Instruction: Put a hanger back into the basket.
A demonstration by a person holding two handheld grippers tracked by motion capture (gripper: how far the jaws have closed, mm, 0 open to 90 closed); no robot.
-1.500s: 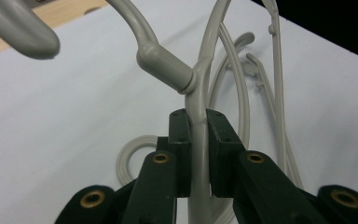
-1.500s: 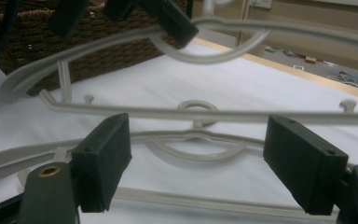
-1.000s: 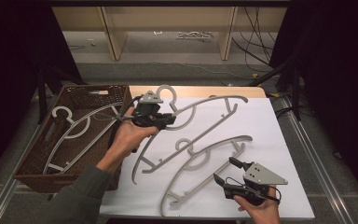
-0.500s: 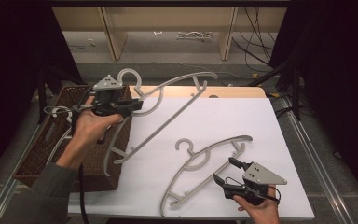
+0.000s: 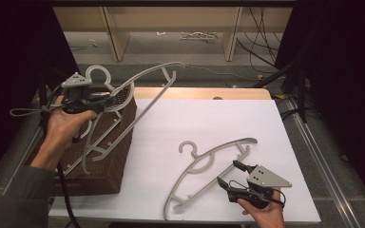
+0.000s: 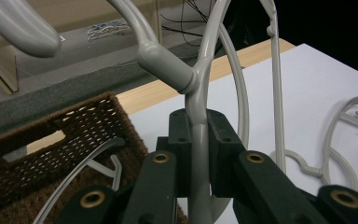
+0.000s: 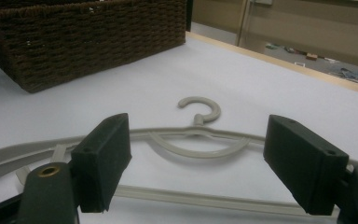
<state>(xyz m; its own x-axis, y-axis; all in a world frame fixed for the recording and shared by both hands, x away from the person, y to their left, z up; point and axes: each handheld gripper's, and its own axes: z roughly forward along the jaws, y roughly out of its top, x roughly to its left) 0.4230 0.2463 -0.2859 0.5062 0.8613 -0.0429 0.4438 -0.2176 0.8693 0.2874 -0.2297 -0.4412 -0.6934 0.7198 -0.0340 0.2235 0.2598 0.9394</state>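
Gripping a grey hanger [image 5: 138, 95] over the basket [image 5: 109, 156], left tongs [image 5: 105, 102]; right tongs [image 5: 228, 173] wide.

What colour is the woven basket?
Dark brown; the basket shows best in the right gripper view.

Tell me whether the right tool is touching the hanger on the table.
Apart. In the right gripper view, the right tool stands open, with the hanger lying beyond its pads.

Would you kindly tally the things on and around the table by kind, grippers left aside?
Grey plastic clothes hangers: 3 - one held up by the left fingers, one lying in the basket, one lying on the white table.
Brown woven wicker baskets: 1.
Total: 4
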